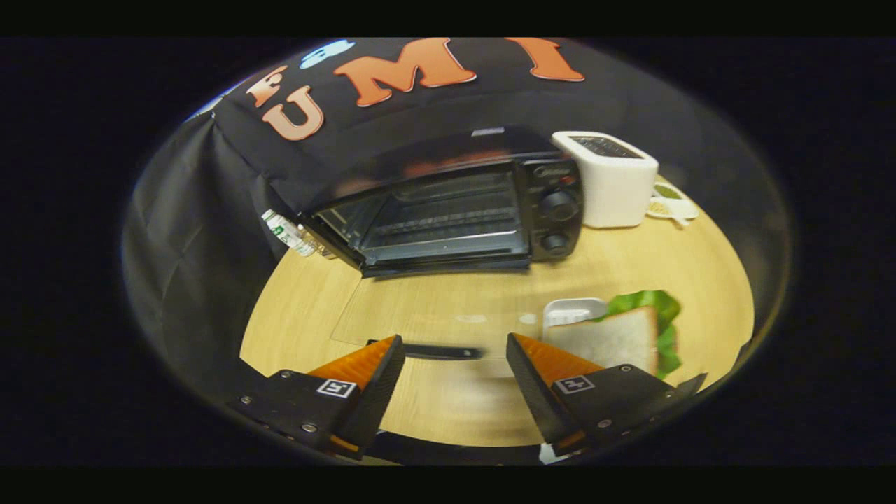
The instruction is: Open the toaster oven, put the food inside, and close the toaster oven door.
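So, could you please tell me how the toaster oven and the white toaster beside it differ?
The toaster oven is black, wide and low, door folded down; the white toaster is smaller, upright, with top slots. Both stand on the wooden table, beyond the open, empty gripper.

White toaster [616, 180], bottle [288, 233], perhaps a small dish [673, 203], wooden table [448, 308].

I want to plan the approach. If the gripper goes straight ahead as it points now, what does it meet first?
Probably the open door of the toaster oven, lying flat just ahead; depth is unclear. The gripper is open and holds nothing. The sandwich lies off to the side.
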Tool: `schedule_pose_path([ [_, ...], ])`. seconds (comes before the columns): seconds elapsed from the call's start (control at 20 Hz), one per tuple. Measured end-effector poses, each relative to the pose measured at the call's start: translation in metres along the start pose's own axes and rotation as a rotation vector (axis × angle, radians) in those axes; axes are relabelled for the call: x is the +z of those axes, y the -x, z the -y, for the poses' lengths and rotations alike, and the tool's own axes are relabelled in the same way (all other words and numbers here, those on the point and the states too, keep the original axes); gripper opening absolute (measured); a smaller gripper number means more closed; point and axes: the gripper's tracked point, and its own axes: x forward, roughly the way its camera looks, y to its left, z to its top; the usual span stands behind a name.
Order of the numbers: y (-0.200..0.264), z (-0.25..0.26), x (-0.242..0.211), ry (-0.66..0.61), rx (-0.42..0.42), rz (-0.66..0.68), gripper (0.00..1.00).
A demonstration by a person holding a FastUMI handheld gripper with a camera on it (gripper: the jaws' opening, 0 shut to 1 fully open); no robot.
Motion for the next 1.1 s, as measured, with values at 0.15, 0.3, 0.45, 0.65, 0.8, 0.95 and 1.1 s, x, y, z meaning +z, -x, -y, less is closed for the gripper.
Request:
schedule_pose_path([
  [0.15,0.035,0.032,0.023,0.004,-0.025,0.053,0.92],
  [0.3,0.053,0.071,0.05,0.027,-0.066,0.137,0.93],
  [0.45,0.043,0.123,0.026,0.028,-0.144,0.037,0.93],
  [0.65,0.005,0.147,-0.007,-0.089,-0.083,-0.077,0.92],
  [0.8,-0.012,0.145,-0.032,-0.213,-0.018,-0.158,0.89],
  [0.95,-0.022,0.136,-0.047,-0.347,0.037,-0.219,0.83],
  [1.1,-0.016,0.129,-0.037,-0.418,0.096,-0.202,0.53],
])
